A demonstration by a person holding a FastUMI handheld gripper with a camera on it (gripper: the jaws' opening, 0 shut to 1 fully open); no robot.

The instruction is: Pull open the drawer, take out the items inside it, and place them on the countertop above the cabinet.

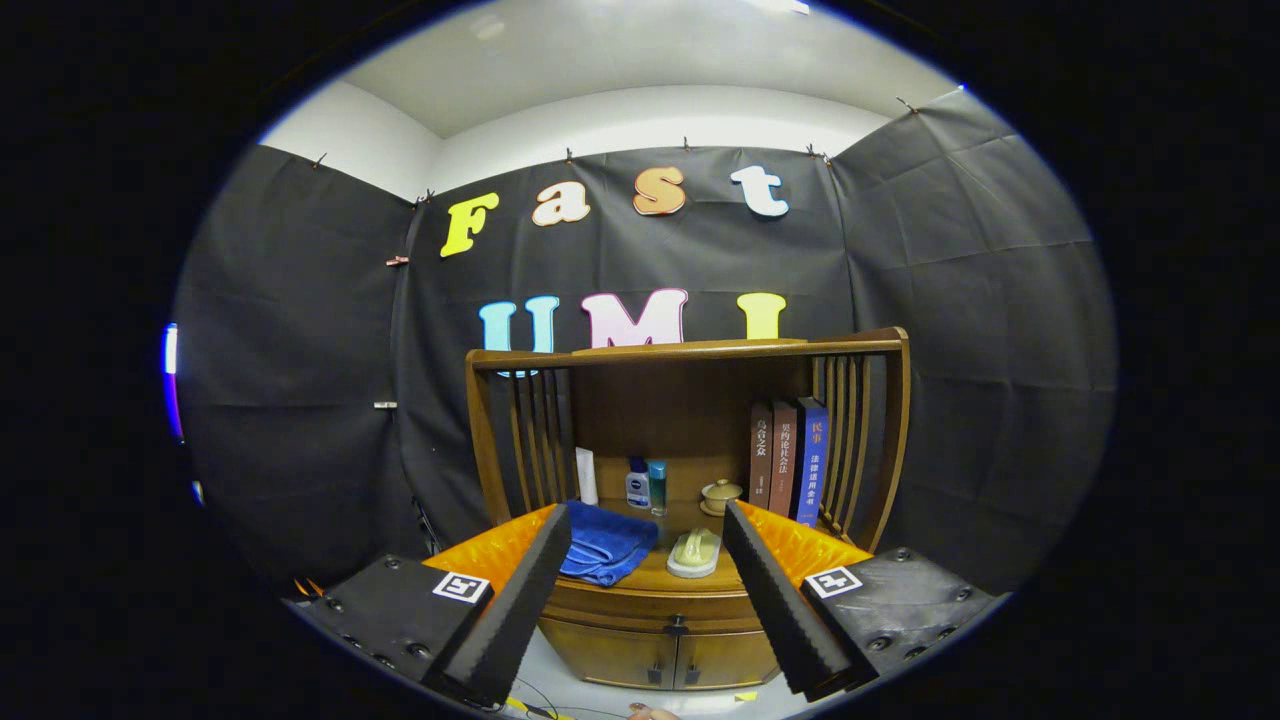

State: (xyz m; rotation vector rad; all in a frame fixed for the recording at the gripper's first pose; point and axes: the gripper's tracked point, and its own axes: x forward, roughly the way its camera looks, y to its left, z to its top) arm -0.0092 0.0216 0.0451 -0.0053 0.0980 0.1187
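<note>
The gripper [648, 535] hung with its two fingers spread wide, grasping nothing, aimed at a wooden cabinet [660, 620] well ahead. One drawer [650, 603] sat shut below the countertop [655, 578], with two small doors [660, 658] under it. On the countertop lay one folded blue towel [605, 545] and one pale brush [694, 553]. Behind stood one white tube [587, 476], two small bottles [646, 486], one lidded jar [720, 496] and three upright books [788, 458] with spines in Chinese characters too small to make out.
</note>
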